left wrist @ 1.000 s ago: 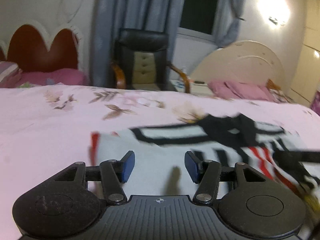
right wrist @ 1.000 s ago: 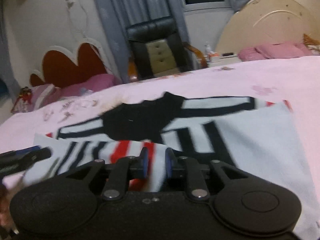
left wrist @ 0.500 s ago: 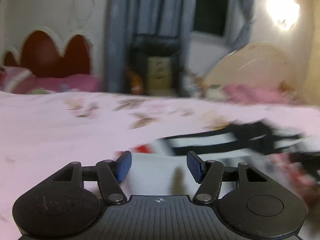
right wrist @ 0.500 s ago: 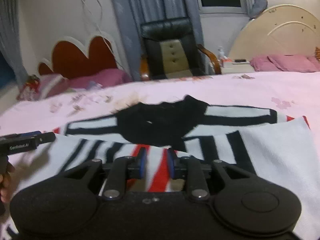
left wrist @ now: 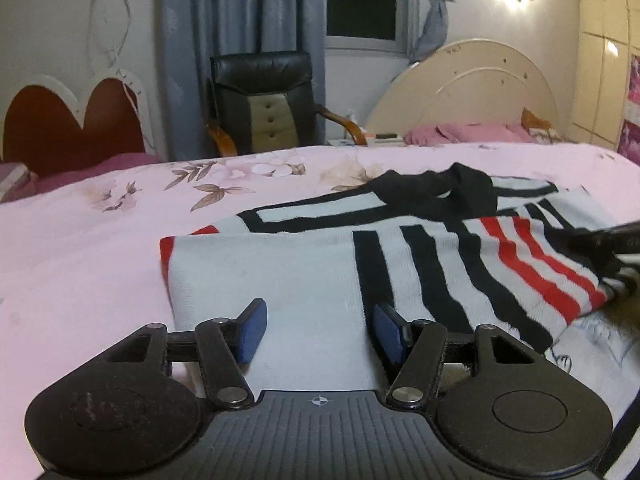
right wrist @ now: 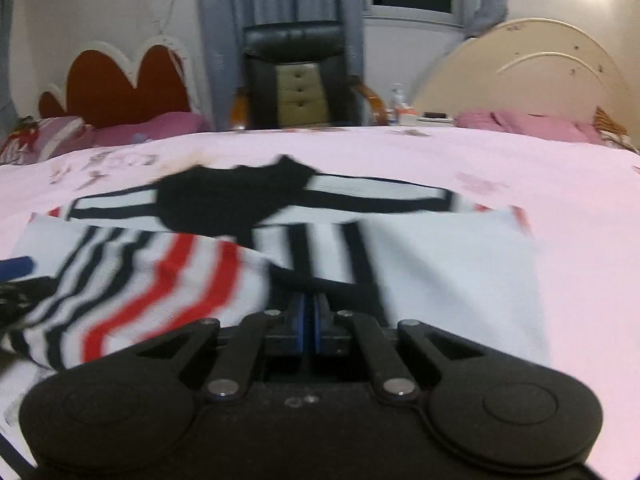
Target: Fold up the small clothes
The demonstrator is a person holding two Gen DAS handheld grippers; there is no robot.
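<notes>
Left wrist view: knitted striped sweater [left wrist: 320, 280] (black collar, red bands) lies on the pink bed [left wrist: 80, 248] under the spread left tool [left wrist: 318, 330]; right tool [right wrist: 309, 324] has just pressed together.

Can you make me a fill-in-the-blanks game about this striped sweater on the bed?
1. The sweater lies on a bed with a ____ cover.
2. The left gripper has its jaws ____.
3. The right gripper has its jaws ____.
4. Behind the bed stands a black ____.

Missing words: pink; open; shut; chair
</notes>
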